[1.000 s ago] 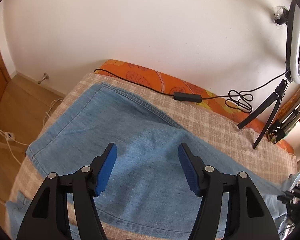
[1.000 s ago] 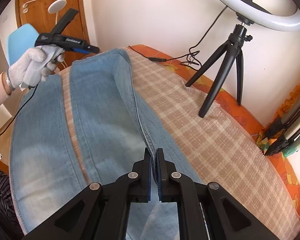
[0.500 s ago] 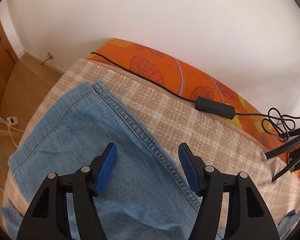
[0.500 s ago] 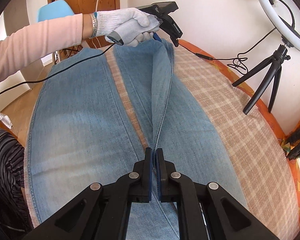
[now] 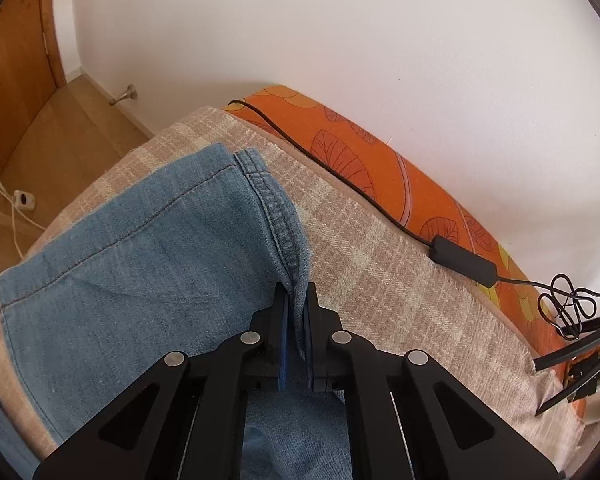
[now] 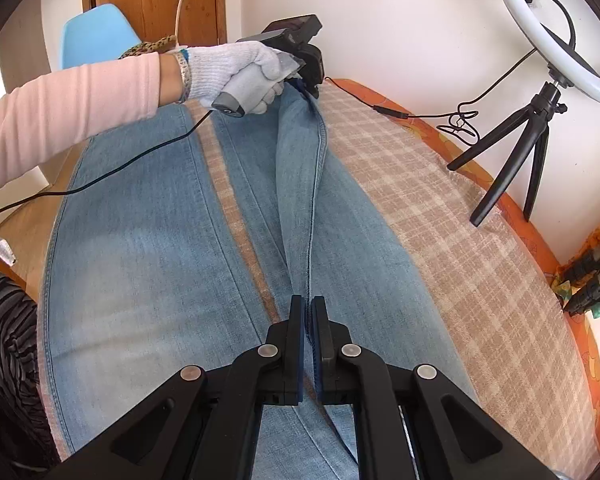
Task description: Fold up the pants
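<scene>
Bed (image 6: 572, 292) with an orange leaf-print sheet (image 5: 380, 164), set against a white wall. Over it, a beige plaid blanket (image 6: 460, 248) spread flat, orange border showing along the far edge. Directly on the blanket: light-blue denim pants (image 6: 148, 248), legs laid lengthwise; a black tripod (image 6: 512, 160) carrying a ring light, standing near the wall side. Along the orange border, a black cable with inline controller (image 5: 462, 258), tangled into loops at one end.
</scene>
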`<control>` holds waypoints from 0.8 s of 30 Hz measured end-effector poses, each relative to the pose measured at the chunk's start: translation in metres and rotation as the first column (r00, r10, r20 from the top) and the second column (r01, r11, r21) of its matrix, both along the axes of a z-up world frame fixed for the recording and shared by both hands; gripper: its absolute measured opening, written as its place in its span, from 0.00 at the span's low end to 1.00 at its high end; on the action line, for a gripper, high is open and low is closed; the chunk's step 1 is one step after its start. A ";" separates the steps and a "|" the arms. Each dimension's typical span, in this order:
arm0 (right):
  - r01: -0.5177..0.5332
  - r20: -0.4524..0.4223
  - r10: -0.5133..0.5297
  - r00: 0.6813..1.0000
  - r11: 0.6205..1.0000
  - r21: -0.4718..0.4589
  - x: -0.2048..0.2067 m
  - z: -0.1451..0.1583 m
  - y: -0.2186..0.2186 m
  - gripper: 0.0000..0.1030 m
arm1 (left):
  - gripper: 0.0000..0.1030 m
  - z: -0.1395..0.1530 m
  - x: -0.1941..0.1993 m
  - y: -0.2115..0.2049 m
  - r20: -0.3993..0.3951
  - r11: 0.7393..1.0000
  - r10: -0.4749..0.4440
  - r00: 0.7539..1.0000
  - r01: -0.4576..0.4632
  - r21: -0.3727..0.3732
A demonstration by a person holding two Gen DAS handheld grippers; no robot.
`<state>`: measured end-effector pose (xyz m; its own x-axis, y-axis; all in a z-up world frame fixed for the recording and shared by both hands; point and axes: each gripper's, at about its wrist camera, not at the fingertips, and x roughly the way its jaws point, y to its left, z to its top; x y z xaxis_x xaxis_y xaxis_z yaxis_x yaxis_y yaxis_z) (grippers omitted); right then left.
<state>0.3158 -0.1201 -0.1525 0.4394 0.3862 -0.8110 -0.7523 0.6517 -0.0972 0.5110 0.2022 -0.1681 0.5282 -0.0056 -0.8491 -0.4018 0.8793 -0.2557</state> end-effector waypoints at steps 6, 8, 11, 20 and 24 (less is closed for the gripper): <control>0.090 0.071 -0.090 0.993 0.996 -0.006 0.008 0.015 -0.009 0.00 | 0.03 0.043 -0.029 0.026 0.119 0.999 0.017 0.993 -0.012 -0.043; 0.112 0.094 -0.111 0.989 0.994 0.002 0.008 0.023 -0.012 0.00 | 0.03 0.063 -0.041 0.034 0.157 0.999 0.023 0.987 -0.015 -0.052; 0.130 0.120 -0.131 0.984 0.991 0.016 0.005 0.040 -0.013 0.00 | 0.03 0.090 -0.064 0.049 0.203 0.997 0.023 0.979 -0.009 -0.071; 0.119 0.181 -0.118 0.976 0.993 0.004 -0.049 0.092 0.002 0.00 | 0.03 0.134 -0.149 0.054 0.282 0.998 0.003 0.959 0.015 -0.062; 0.106 0.178 -0.102 0.979 0.994 -0.014 -0.081 0.100 0.009 0.00 | 0.03 0.131 -0.187 0.061 0.304 0.998 0.003 0.953 0.018 -0.068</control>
<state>0.2344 -0.1113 -0.0525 0.6135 0.3131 -0.7249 -0.6502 0.7213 -0.2388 0.3243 0.2627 -0.0369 0.7606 -0.0634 -0.6461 -0.2893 0.8579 -0.4247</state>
